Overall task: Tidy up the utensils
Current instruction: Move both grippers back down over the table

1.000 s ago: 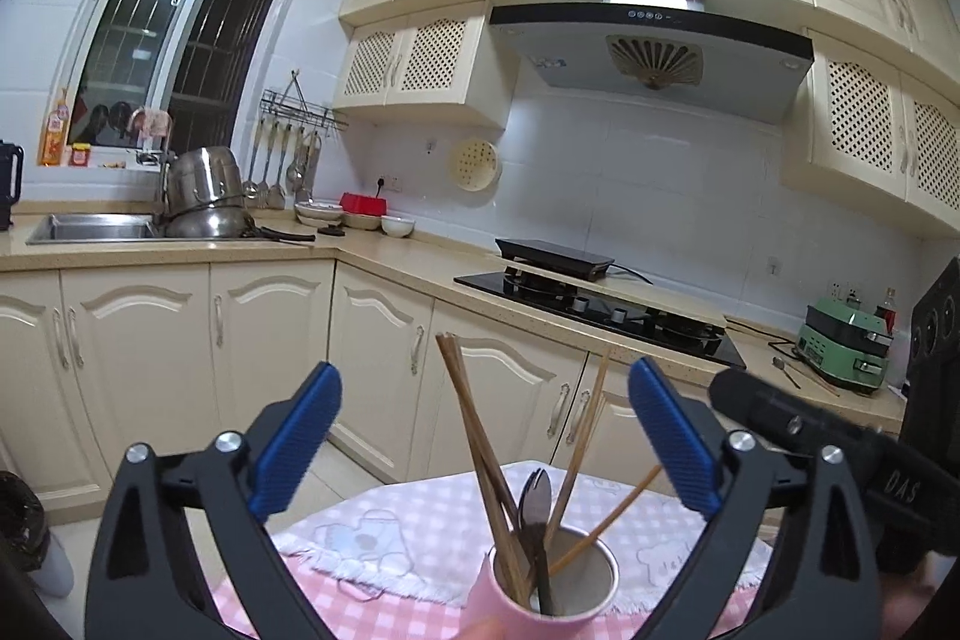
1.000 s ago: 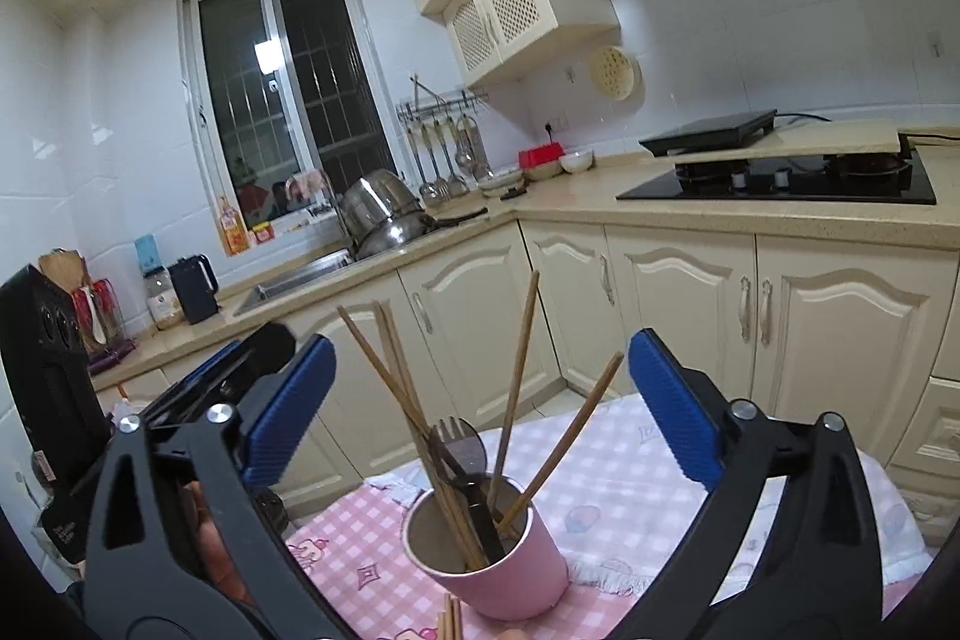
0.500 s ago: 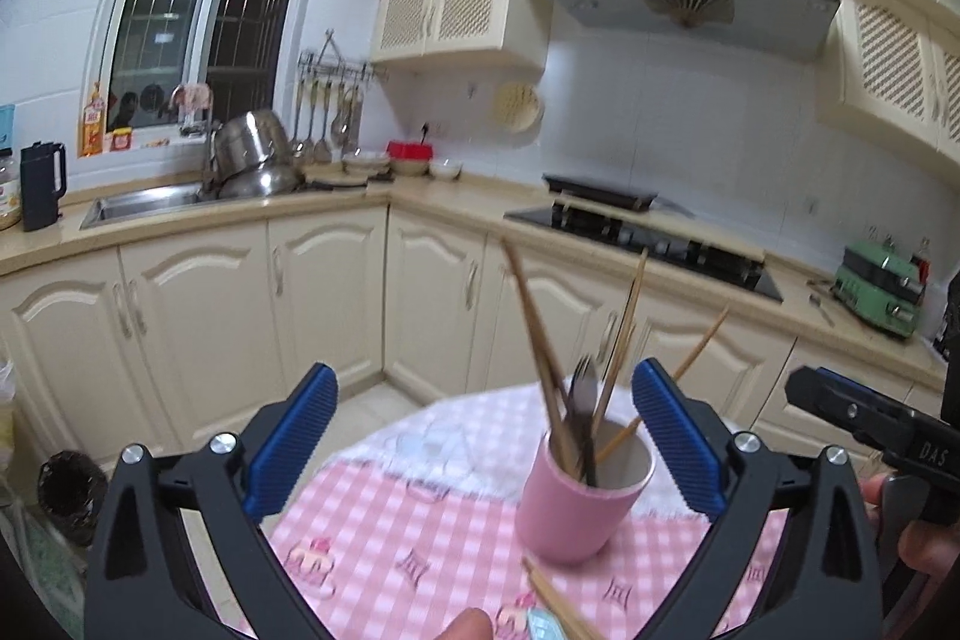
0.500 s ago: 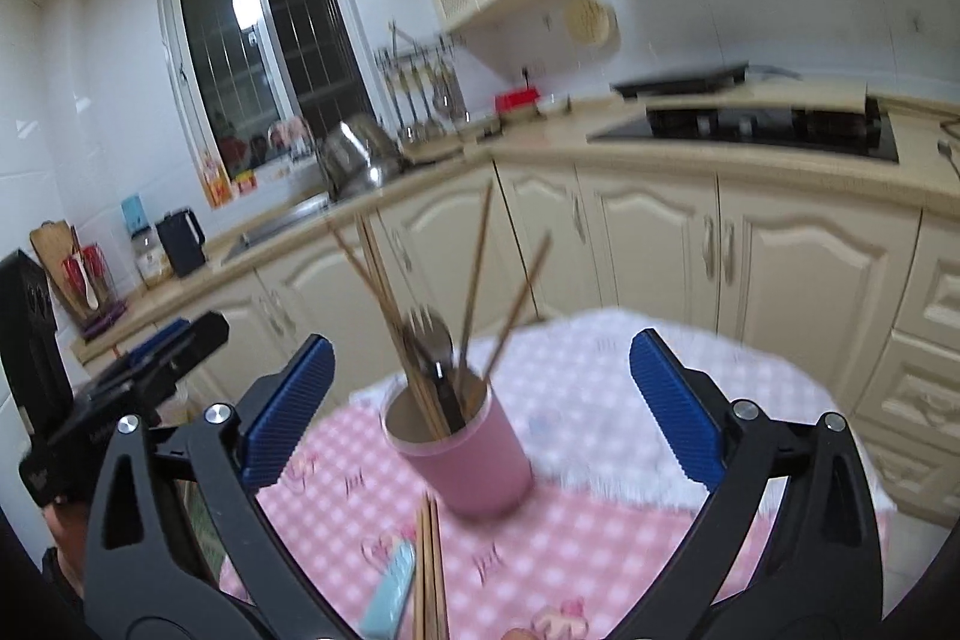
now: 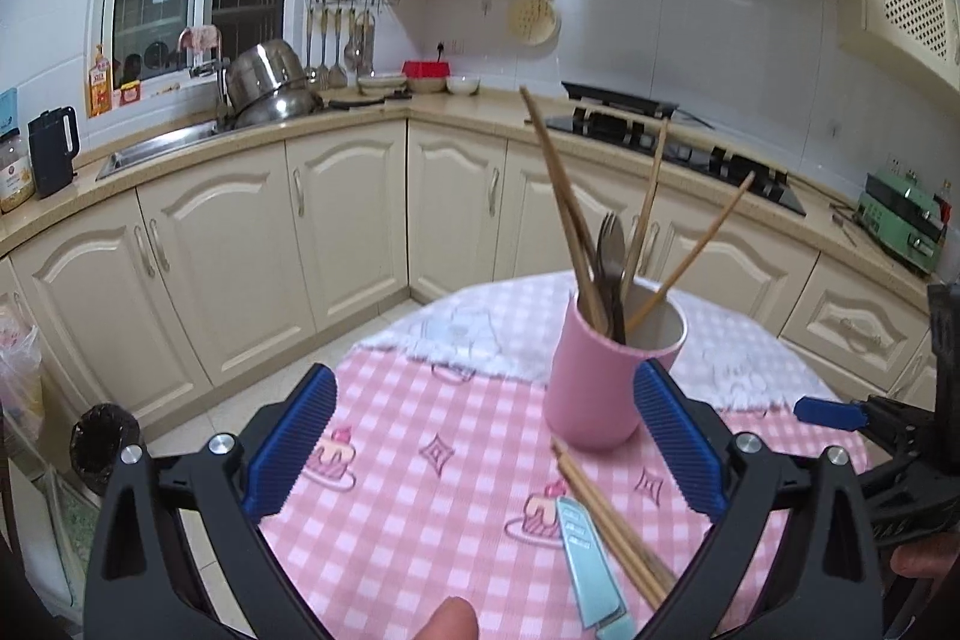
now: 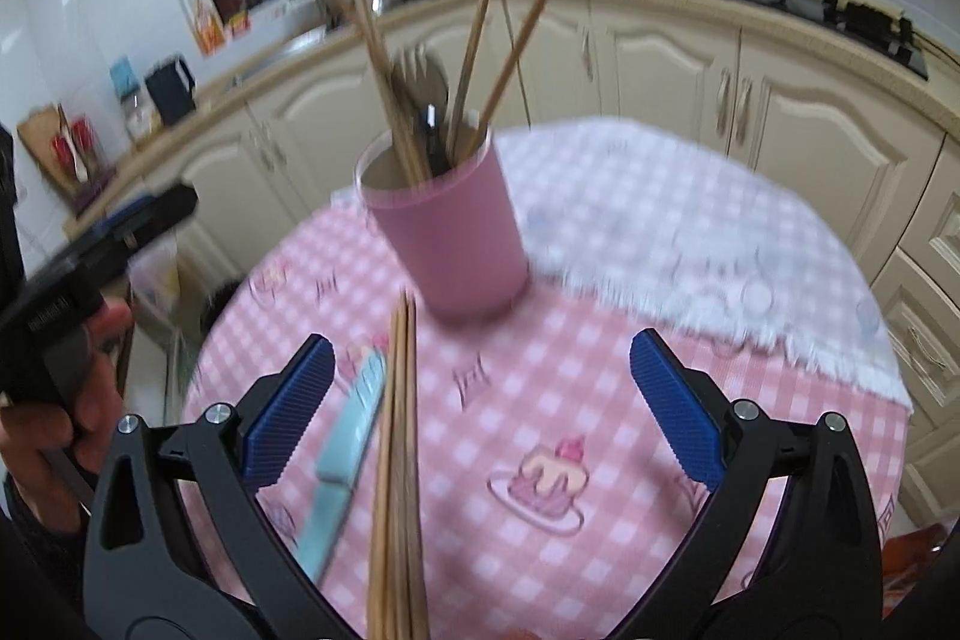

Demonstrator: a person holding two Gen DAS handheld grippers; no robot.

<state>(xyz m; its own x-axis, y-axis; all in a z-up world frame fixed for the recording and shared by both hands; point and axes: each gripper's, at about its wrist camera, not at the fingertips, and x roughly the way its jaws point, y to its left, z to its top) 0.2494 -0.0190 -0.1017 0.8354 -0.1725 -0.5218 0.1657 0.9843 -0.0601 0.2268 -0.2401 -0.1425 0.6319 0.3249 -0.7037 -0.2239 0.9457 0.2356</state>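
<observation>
Left wrist view: my left gripper [image 5: 486, 445] is spread wide and holds nothing, hovering over the pink checked tablecloth [image 5: 420, 508]. Just beyond my right finger stands the pink cup [image 5: 603, 376], upright, with several wooden chopsticks [image 5: 564, 202] leaning out of it and a dark fork [image 5: 611, 244] among them. Between my fingers, toward the right one, a bundle of loose chopsticks [image 5: 612, 520] lies flat on the cloth with a light blue knife [image 5: 585, 562] alongside it, both short of the cup. Farther off run cream cabinets [image 5: 240, 250] and a countertop.

In the right wrist view, blurred, my right gripper [image 6: 480, 412] is also parted and empty. The loose chopsticks [image 6: 399, 460] and the knife [image 6: 348, 448] lie between its fingers, nearer the left one, pointing toward the cup [image 6: 447, 226] straight ahead.
</observation>
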